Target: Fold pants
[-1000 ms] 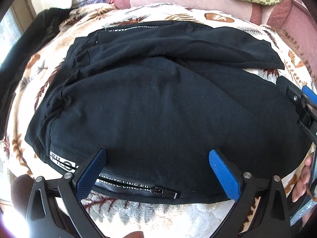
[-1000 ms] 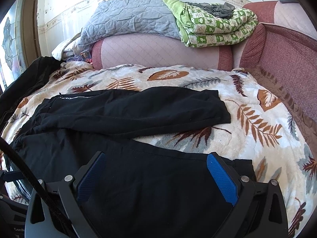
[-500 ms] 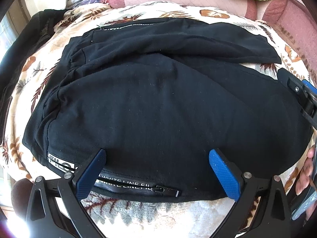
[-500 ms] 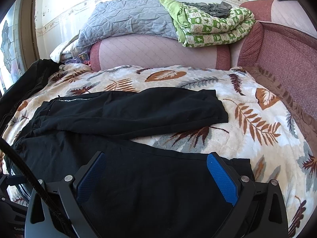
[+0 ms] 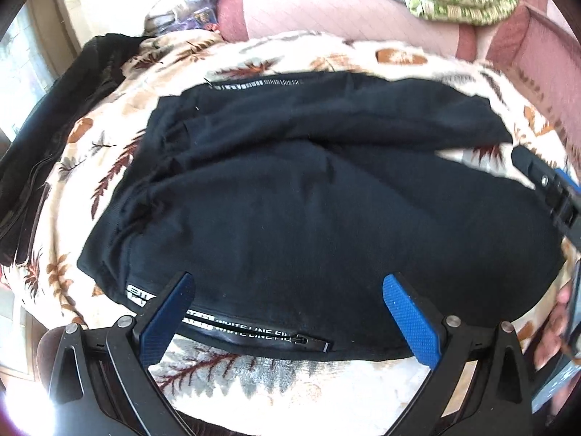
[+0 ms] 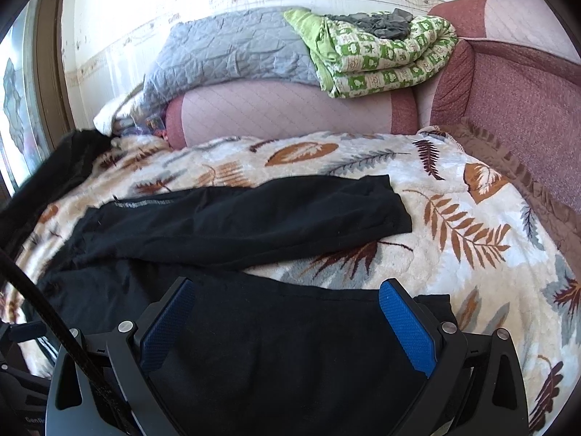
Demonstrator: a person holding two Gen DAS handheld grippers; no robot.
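Nearest in the left wrist view, the left gripper (image 5: 287, 312) is spread wide with nothing held, its blue pads straddling the near zippered edge of the black pants (image 5: 308, 218). The pants lie flat across the leaf-print blanket (image 5: 254, 374), with a strip of bare blanket in front of that edge. The right gripper (image 6: 287, 319) is also wide open and empty, over the near pant leg close to its hem. The other leg (image 6: 254, 218) lies farther back. Right of both hems there's plenty of open blanket. At the far side sits a pink bolster (image 6: 283, 116), with a grey quilt (image 6: 232, 54) and a folded green blanket (image 6: 381, 58) on top.
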